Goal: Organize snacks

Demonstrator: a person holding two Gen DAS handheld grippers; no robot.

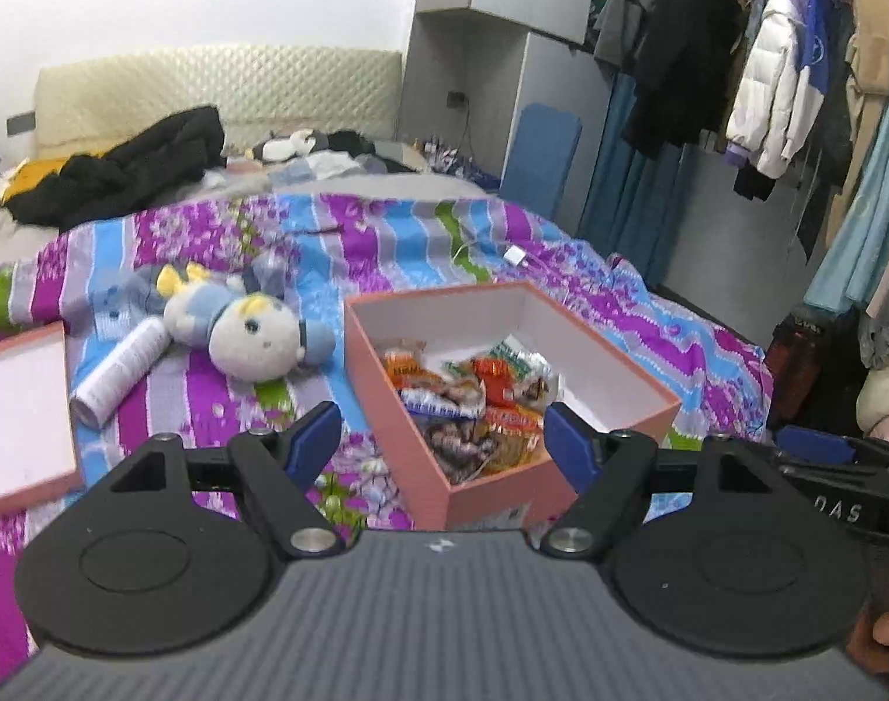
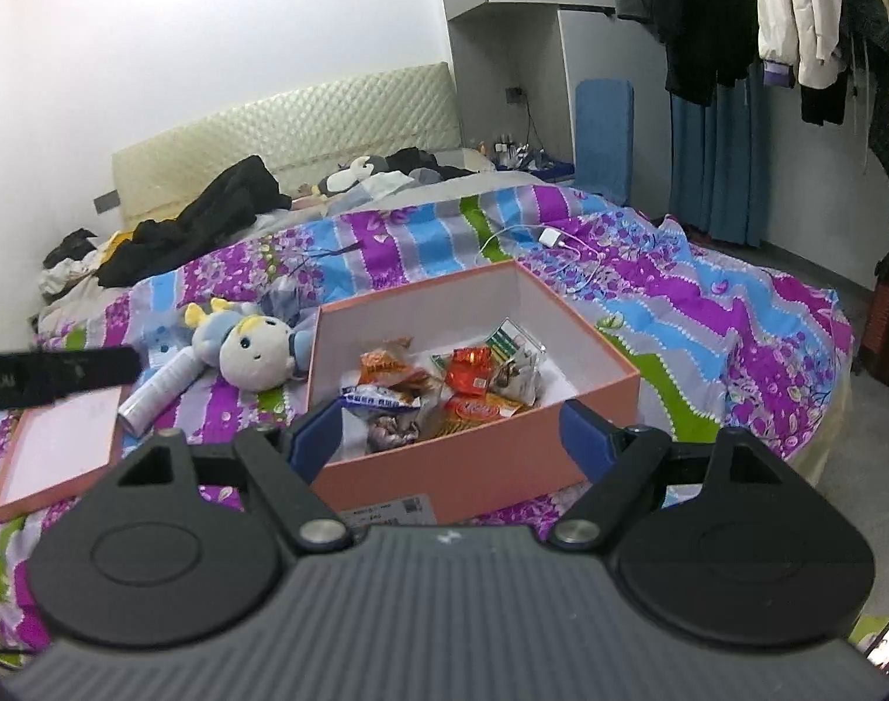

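Observation:
A pink cardboard box [image 1: 409,455] [image 2: 444,470] stands open on the striped bedspread. Several wrapped snacks [image 1: 473,397] [image 2: 444,391] lie piled in its near part. Its pink lid [image 1: 17,415] [image 2: 58,450] lies upside down to the left. My left gripper [image 1: 441,438] is open and empty, held above the box's near corner. My right gripper [image 2: 453,432] is open and empty, held over the box's near wall. The right gripper's finger also shows at the right edge of the left wrist view [image 1: 818,447]. The left gripper's finger shows at the left edge of the right wrist view [image 2: 58,377].
A plush doll [image 1: 251,333] [image 2: 251,344] and a white spray can [image 1: 120,371] [image 2: 161,382] lie left of the box. A white charger with cable [image 2: 552,236] lies beyond it. Black clothes are heaped near the headboard. A clothes rack [image 1: 765,70] stands at the right. A red suitcase [image 2: 888,315] stands on the floor.

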